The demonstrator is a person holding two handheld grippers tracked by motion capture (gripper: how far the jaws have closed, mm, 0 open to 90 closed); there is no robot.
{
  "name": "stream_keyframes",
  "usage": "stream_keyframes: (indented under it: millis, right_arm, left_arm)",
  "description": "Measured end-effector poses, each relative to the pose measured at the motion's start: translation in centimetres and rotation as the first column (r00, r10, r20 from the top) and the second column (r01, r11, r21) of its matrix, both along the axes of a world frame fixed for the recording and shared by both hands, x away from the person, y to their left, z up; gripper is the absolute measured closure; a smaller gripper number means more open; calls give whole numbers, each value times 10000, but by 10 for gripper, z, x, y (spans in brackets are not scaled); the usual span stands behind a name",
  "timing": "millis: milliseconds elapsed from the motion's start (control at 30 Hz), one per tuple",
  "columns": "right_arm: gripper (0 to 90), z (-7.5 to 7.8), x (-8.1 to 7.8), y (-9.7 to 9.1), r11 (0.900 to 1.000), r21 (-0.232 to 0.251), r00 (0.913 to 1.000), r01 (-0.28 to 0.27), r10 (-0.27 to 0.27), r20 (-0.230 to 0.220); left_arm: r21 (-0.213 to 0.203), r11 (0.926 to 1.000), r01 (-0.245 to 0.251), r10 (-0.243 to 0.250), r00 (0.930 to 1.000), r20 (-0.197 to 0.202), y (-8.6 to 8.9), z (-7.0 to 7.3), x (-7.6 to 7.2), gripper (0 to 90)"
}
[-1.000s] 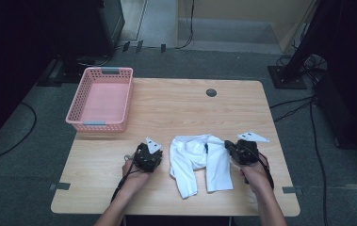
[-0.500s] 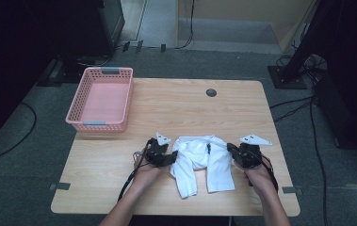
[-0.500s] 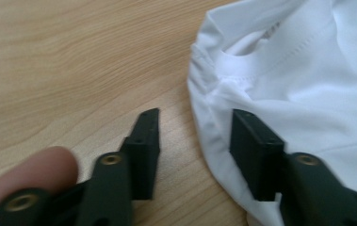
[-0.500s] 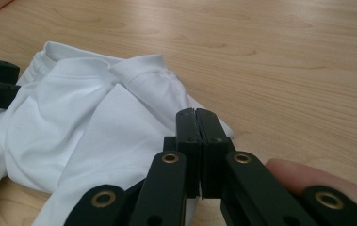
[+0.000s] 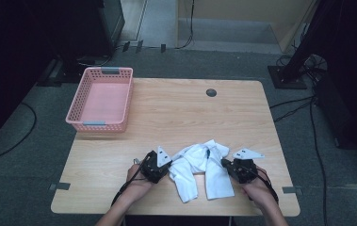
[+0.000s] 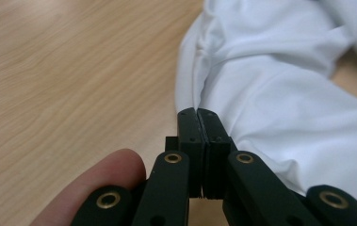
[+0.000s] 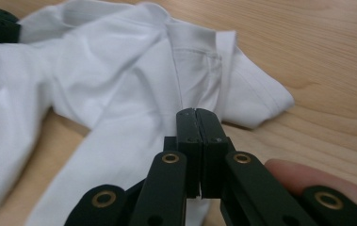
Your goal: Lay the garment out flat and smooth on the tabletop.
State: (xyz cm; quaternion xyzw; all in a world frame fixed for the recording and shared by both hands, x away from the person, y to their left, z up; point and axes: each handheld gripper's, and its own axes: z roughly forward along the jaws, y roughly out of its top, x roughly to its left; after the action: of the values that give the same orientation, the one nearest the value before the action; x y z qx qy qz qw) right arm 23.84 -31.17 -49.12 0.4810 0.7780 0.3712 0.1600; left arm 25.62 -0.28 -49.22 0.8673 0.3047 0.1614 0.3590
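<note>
At lower centre of the high view, crumpled soft white cloth (image 5: 203, 169) on pale woodgrain tabletop (image 5: 185, 117), left gripper (image 5: 163, 165) jaws just closed together at its edge, right gripper (image 5: 226, 164) jaws pressed together, ribbed pink plastic basket (image 5: 101, 100) upper left.

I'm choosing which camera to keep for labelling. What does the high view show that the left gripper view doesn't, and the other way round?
High view: the pink basket at the far left of the wooden table, and the right gripper at the right edge of the white shirt.
Left gripper view: close up, the left gripper with its jaws, just closed, meeting at the shirt's edge. I cannot tell whether cloth is pinched.
Both: the crumpled white shirt, the wooden table and the left gripper.
</note>
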Motion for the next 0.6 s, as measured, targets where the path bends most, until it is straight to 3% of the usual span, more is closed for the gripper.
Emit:
stream_keyframes:
  millis: [100,167,267,367,400,433,467,500,533,567,600]
  right_arm:
    - [900,14,-16,7,9978,309,9980,-591,584,233]
    - [900,26,-22,8,9965,418,9959,-728,703,575]
    - [900,49,-21,6,9971,506,9922,-566,505,1143]
    - [900,77,-9,3,9973,687,9839,-262,136,1780]
    - [900,77,-9,3,9973,687,9839,-262,136,1780]
    - [900,98,10,3,9948,1018,9779,-9,-204,2079]
    - [900,104,18,4,9933,1152,9764,92,-337,2132]
    - [900,112,31,7,9922,1193,9732,355,-615,2218]
    - [900,118,46,12,9920,969,9647,808,-1023,2428]
    - [900,118,46,12,9920,969,9647,808,-1023,2428]
    - [751,123,83,20,9692,740,9253,2347,-2461,2884]
  left_arm:
    - [-723,9957,577,-598,9979,-268,14,13,-8,900]
    - [-1218,9912,526,-568,9979,-312,26,24,-9,900]
    - [-1659,9861,122,-133,9999,-58,41,44,0,900]
    - [-2037,9785,-318,387,9988,303,52,66,16,900]
    - [-2037,9785,-318,387,9988,303,52,66,16,900]
    - [-2320,9715,-478,585,9975,395,53,76,24,900]
    - [-2325,9688,-855,1040,9922,685,51,88,40,900]
    - [-2325,9688,-855,1040,9922,685,51,88,40,900]
    - [-2426,9518,-1876,2172,9709,1012,43,96,66,879]
    - [-2426,9518,-1876,2172,9709,1012,43,96,66,773]
    - [-2383,9315,-2748,3080,9444,1147,39,97,82,629]
